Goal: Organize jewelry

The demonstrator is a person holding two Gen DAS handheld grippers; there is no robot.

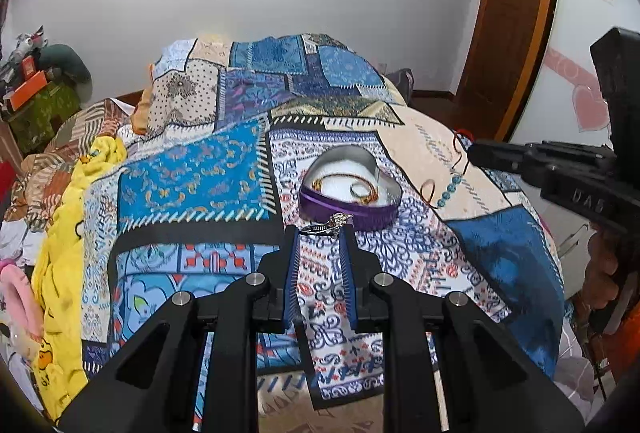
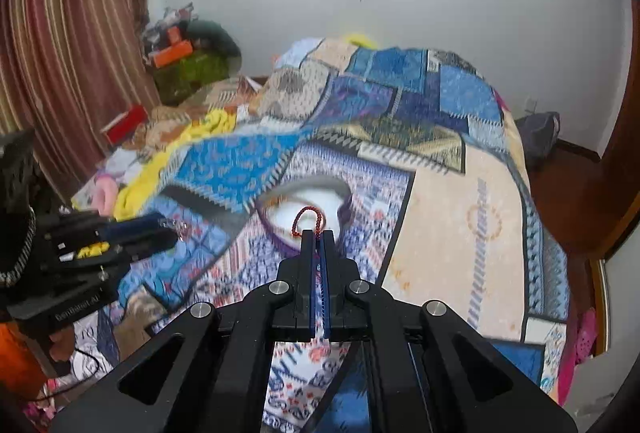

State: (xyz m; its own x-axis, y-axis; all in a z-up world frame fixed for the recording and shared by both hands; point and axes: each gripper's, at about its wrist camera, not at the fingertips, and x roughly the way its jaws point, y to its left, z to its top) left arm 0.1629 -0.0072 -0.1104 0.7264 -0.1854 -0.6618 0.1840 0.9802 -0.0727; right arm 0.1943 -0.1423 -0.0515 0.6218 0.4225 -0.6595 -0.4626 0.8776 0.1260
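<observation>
Your left tool point(image 1: 319, 231) pinches the silver gemstone ring point(image 1: 329, 225) just short of the purple heart-shaped tin point(image 1: 349, 185); your right tool point(image 2: 318, 233), closed on the red braided cord point(image 2: 306, 219), is also just short.

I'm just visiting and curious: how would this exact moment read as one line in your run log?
left gripper: shut on silver ring | right gripper: shut on red cord bracelet | heart-shaped box: open on quilt, jewelry inside
</observation>
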